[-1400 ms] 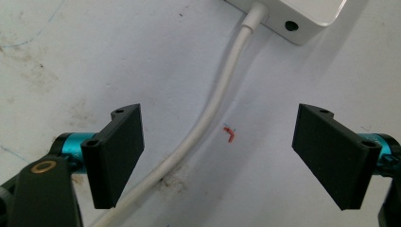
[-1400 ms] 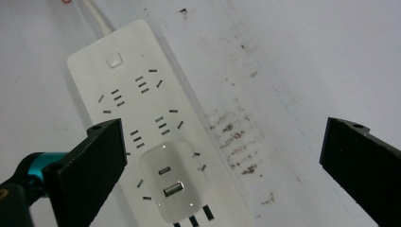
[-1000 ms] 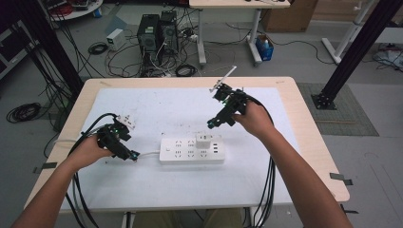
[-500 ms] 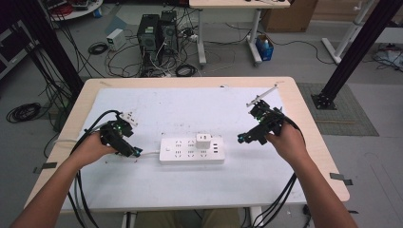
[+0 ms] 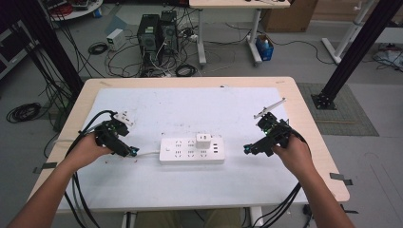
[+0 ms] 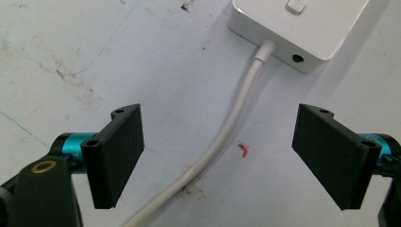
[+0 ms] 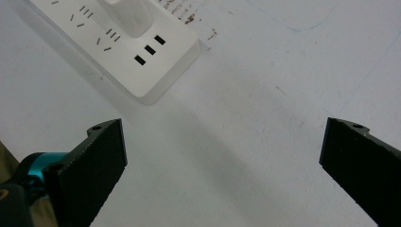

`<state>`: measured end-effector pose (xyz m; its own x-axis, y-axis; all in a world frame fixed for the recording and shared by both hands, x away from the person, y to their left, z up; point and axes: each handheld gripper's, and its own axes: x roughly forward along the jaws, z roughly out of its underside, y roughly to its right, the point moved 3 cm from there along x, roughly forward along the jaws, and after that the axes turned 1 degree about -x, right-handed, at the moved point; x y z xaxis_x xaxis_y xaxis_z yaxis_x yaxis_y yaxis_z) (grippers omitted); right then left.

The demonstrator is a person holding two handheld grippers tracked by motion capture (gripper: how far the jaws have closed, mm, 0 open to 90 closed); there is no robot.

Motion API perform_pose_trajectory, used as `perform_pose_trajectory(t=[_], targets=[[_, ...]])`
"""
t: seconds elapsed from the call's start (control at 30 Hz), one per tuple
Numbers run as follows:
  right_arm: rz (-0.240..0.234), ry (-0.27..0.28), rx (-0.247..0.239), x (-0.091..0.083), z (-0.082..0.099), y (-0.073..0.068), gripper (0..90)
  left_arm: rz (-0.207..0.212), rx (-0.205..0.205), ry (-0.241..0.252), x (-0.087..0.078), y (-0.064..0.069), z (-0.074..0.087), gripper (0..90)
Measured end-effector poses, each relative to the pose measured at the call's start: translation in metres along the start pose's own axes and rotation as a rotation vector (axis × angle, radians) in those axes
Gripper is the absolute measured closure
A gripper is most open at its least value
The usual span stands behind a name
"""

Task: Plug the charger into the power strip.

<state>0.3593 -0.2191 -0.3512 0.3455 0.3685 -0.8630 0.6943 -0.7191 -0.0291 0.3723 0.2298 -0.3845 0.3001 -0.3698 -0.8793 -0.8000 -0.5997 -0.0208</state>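
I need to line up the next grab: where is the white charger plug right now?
In the high view, the white charger plug stands plugged into the power strip at mid-table, toward the strip's right end, beside its USB ports and nearer the right claw.

We see a wooden table [image 5: 309, 123] topped by a scuffed white mat [image 5: 190, 109] — on it a white power strip [image 5: 183, 151] with a white charger [image 5: 204, 140] plugged in, its cord [image 5: 148, 153] trailing left.

one white power strip [image 5: 191, 150] lies on the surface [image 5: 190, 190], with one white plug adapter [image 5: 204, 140] set in it and one white cord [image 6: 222, 137] leaving its end. two grippers: one left gripper [image 5: 128, 151], one right gripper [image 5: 248, 149].
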Motion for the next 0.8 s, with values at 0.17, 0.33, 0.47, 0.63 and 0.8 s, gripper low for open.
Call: perform_pose_trajectory(t=[0.17, 0.33, 0.47, 0.63, 0.8], targets=[[-0.003, 0.001, -0.009, 0.0041, -0.0021, -0.0015, 0.8, -0.004, -0.005, 0.006, -0.0001, -0.0005, -0.0002, 17.6], [0.000, 0.000, -0.008, 0.0049, -0.0029, -0.0018, 0.8, -0.009, -0.006, 0.010, -0.0003, -0.0007, 0.0002, 17.6], [0.002, 0.002, -0.006, 0.0048, -0.0023, -0.0020, 0.8, -0.010, -0.009, 0.013, 0.0000, 0.0001, 0.0005, 17.6], [0.005, 0.008, -0.003, 0.0049, -0.0004, -0.0017, 0.8, -0.010, -0.003, 0.015, 0.0004, 0.0009, 0.0008, 17.6], [0.006, 0.012, 0.004, 0.0047, 0.0025, -0.0017, 0.8, -0.012, -0.007, 0.017, 0.0002, 0.0007, 0.0018, 17.6]])
